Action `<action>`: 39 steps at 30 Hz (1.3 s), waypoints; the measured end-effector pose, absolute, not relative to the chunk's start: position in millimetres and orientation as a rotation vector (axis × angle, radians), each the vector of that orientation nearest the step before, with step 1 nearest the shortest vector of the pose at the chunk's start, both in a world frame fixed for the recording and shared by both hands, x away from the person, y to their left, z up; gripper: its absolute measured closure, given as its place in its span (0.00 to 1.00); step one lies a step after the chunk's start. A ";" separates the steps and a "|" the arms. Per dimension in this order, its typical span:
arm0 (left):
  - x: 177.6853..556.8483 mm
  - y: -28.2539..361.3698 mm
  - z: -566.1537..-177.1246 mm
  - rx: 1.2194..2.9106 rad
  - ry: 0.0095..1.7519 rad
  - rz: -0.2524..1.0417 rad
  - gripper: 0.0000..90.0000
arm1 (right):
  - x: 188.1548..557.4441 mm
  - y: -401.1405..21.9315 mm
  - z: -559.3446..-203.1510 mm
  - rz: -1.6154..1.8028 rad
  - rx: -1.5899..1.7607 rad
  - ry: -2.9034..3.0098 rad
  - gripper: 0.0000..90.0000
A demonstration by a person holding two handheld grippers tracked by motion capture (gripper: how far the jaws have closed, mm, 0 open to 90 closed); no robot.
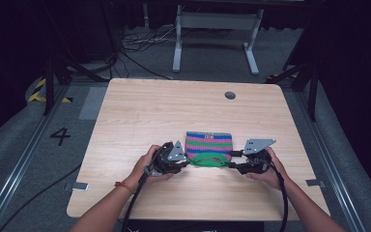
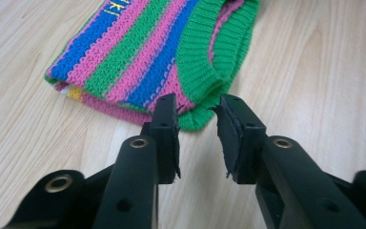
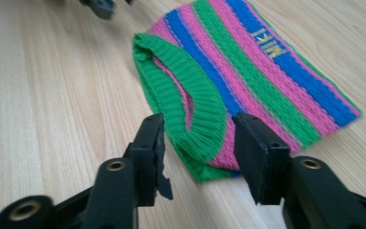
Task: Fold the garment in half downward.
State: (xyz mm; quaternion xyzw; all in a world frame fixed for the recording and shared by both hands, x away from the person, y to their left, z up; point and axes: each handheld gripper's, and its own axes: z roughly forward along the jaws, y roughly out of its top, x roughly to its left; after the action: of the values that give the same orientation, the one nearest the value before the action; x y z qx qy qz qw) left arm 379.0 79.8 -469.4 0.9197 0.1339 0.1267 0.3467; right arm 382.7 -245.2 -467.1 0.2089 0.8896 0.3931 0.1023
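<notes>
One pale wooden table (image 1: pixel 140 121) carries a folded knitted garment striped in pink, green and blue with a green ribbed collar (image 1: pixel 208 148), lying near the person's edge, between the two grippers. Left gripper (image 1: pixel 186 162) sits just beside the garment's left corner, jaws parted, nothing pinched. Right gripper (image 1: pixel 232 163) has its jaws spread on either side of the collar corner, pads clear of the knit.

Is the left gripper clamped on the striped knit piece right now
No. In the left gripper view the left gripper has its jaws apart, just short of the green ribbed edge of the striped knit piece, pads touching nothing.
</notes>
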 end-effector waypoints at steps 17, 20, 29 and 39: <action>360.4 130.1 -459.3 2.432 0.487 0.423 0.36 | 363.8 -270.2 -459.1 0.944 0.625 2.590 0.33; 358.7 137.6 -459.1 2.425 0.513 0.431 0.29 | 361.2 -275.9 -460.2 0.931 0.644 2.563 0.31; 348.7 167.3 -465.4 2.431 0.585 0.442 0.22 | 356.5 -297.1 -466.0 0.897 0.725 2.516 0.27; 339.9 194.1 -474.2 2.443 0.653 0.455 0.21 | 350.3 -329.4 -472.6 0.905 0.854 2.465 0.26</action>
State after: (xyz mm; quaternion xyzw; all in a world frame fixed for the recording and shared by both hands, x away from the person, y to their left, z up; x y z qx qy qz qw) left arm 339.9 194.1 -474.2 0.9121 0.2439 0.1698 0.2824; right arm 350.3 -329.4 -472.6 0.3036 0.8767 0.3218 0.1889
